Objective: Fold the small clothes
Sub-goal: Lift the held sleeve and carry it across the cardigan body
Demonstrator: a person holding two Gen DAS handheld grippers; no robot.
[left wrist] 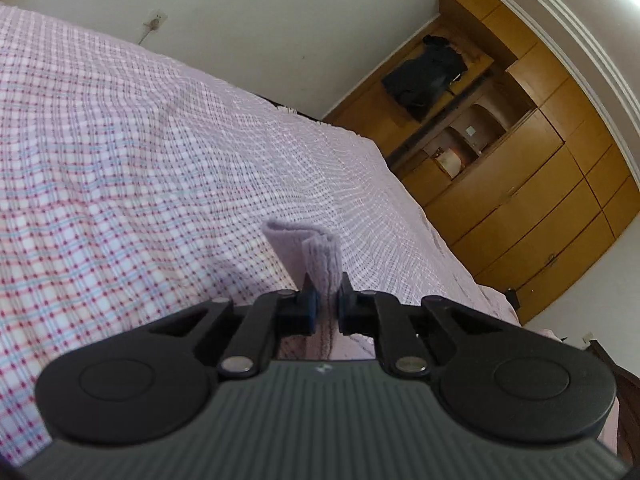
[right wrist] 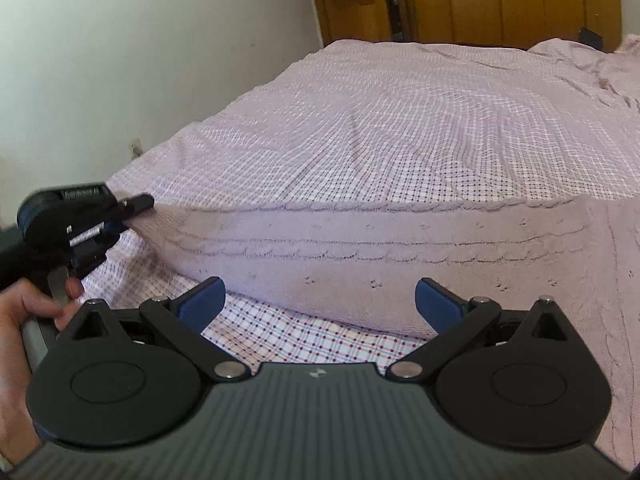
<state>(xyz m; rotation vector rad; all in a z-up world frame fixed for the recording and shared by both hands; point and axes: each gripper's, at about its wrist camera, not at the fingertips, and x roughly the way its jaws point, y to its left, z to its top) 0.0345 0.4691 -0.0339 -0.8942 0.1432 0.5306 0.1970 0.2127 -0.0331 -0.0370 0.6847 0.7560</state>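
A pale lilac cable-knit garment [right wrist: 360,248] lies on the checked bed cover [right wrist: 400,136]. Its near part is lifted and stretched as a broad band across the right wrist view. My left gripper [left wrist: 325,300] is shut on a corner of the knit garment [left wrist: 316,256], which sticks up between its fingers. In the right wrist view the left gripper [right wrist: 136,204] holds the garment's left end above the bed. My right gripper [right wrist: 320,300] is open and empty, its blue pads [right wrist: 202,304] just in front of the garment's lower edge.
A white wall [right wrist: 140,60] runs along the bed's left side. Wooden wardrobes [left wrist: 540,184] with a dark bag [left wrist: 424,76] on a shelf stand beyond the bed's far end. More lilac fabric [right wrist: 624,280] drapes at the right.
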